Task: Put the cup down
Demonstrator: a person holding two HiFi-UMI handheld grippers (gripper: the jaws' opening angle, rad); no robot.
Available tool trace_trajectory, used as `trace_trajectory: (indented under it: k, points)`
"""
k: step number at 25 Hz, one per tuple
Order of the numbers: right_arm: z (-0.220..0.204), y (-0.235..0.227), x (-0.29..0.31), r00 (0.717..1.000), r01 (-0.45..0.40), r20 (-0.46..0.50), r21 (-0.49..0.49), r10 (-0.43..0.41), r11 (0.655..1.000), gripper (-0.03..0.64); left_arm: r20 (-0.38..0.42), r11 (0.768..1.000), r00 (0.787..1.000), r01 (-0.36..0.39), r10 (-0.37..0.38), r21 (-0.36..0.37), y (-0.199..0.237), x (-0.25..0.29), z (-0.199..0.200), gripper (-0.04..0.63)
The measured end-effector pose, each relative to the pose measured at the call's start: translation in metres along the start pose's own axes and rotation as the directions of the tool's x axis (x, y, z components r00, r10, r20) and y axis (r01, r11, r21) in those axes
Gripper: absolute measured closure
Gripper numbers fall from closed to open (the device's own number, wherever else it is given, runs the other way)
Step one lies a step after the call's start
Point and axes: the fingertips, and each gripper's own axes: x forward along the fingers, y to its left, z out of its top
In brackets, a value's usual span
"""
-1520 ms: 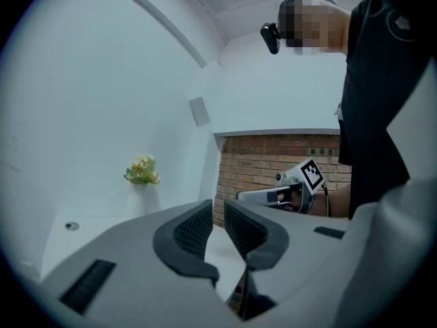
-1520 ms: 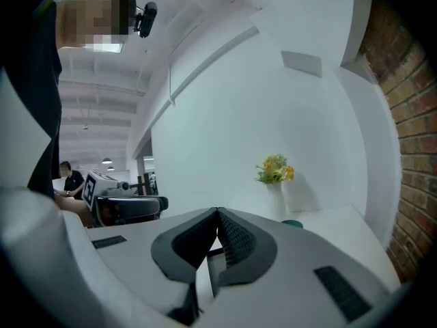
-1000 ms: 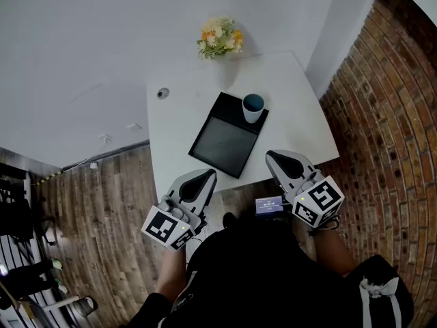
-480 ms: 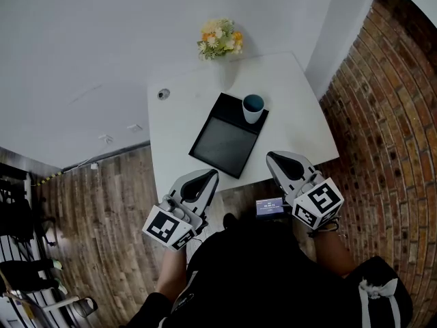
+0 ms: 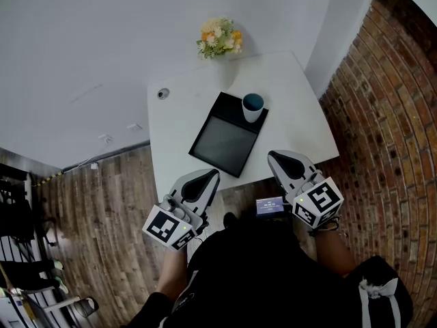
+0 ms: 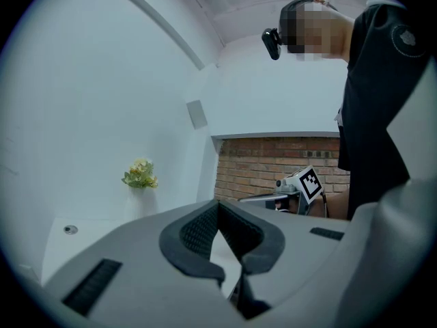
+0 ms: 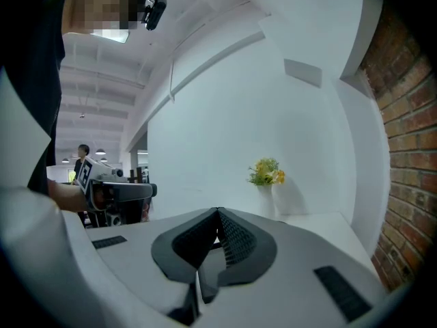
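Note:
A white cup (image 5: pixel 252 107) with a blue inside stands upright on the far right corner of a black tray (image 5: pixel 220 144), on the white table (image 5: pixel 300 115). My left gripper (image 5: pixel 208 175) hovers at the table's near edge, left of the tray, shut and empty. My right gripper (image 5: pixel 276 158) is at the near edge to the tray's right, also shut with nothing in it. Both are well short of the cup. In the left gripper view the jaws (image 6: pixel 218 205) meet tip to tip; in the right gripper view (image 7: pixel 218 212) they do the same. The cup is hidden in both gripper views.
A vase of yellow and white flowers (image 5: pixel 220 38) stands at the table's far edge against the white wall. A small round fitting (image 5: pixel 162 93) sits at the far left of the tabletop. A brick wall (image 5: pixel 389 115) runs along the right, wooden floor (image 5: pixel 102 203) on the left.

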Motion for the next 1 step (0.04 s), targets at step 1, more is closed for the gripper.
trace_trajectory:
  k: [1]
  points:
    - [0.0002,-0.0005,-0.0001,1.000,0.002,0.000,-0.001,-0.002,1.000,0.604,-0.001,1.000,1.000,-0.001,0.001,-0.001,0.0003,0.0002,-0.0001,0.588]
